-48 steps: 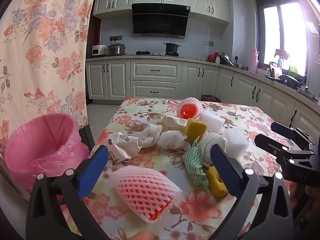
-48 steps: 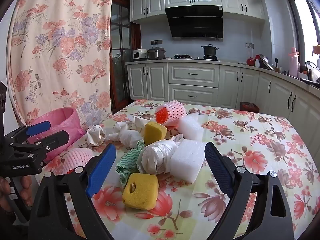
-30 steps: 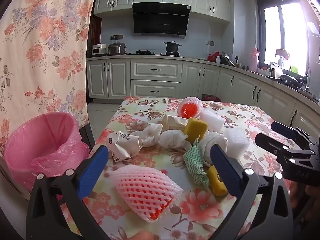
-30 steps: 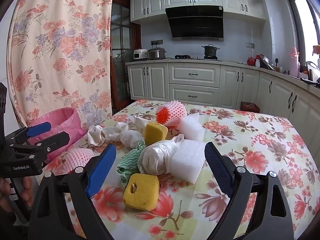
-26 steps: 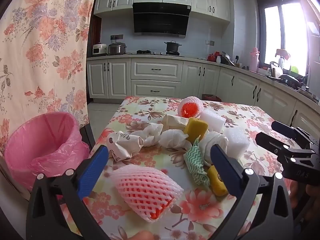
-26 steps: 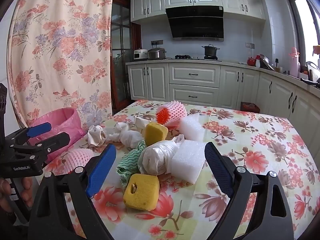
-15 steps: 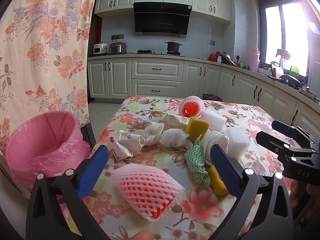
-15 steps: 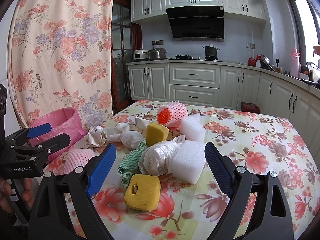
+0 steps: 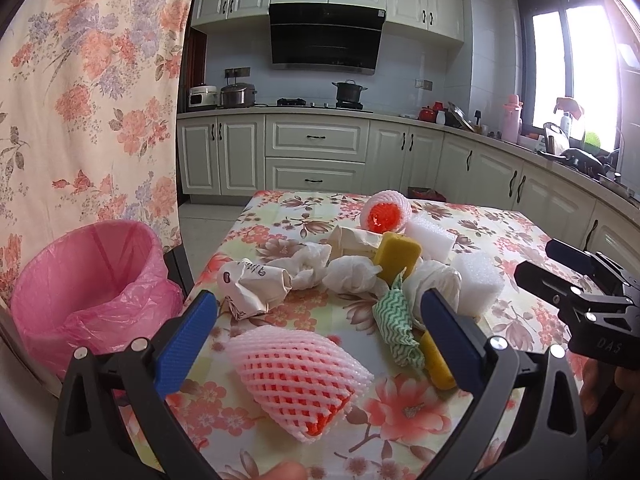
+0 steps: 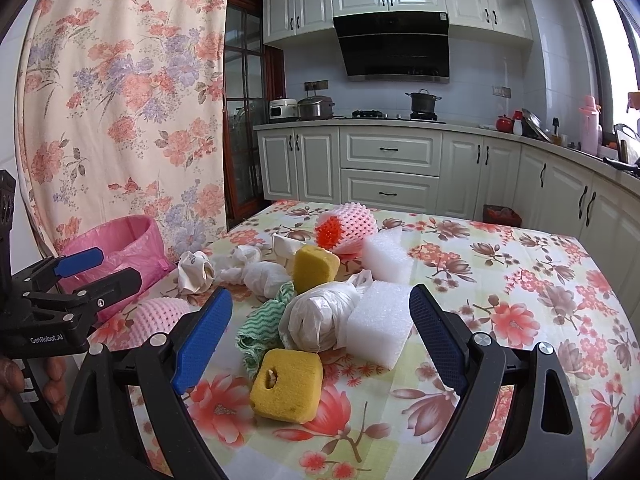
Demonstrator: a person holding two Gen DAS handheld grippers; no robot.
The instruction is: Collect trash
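White-cabinet kitchen; a flower-print tablecloth [image 9: 500,240] carries a heap of trash, with a pink-lined bin [image 9: 86,276] off its left edge.

The near pink foam fruit net [image 9: 298,376] lies between the spread, empty jaws of the left gripper [image 9: 316,336]: likely featherlight and squashy, best pinched across its middle. The right gripper [image 10: 320,332], jaws also wide and empty, frames a white foam block [image 10: 380,324], a knotted plastic bag [image 10: 320,316] and a yellow sponge [image 10: 286,386], all soft and probably light.

Table with floral cloth [image 10: 520,280] carries: two pink foam nets [image 9: 298,380], two yellow sponges [image 10: 286,384], two white foam blocks [image 10: 380,328], crumpled tissues [image 9: 352,276], green zigzag cloth [image 9: 396,328], knotted white bag [image 10: 320,316].
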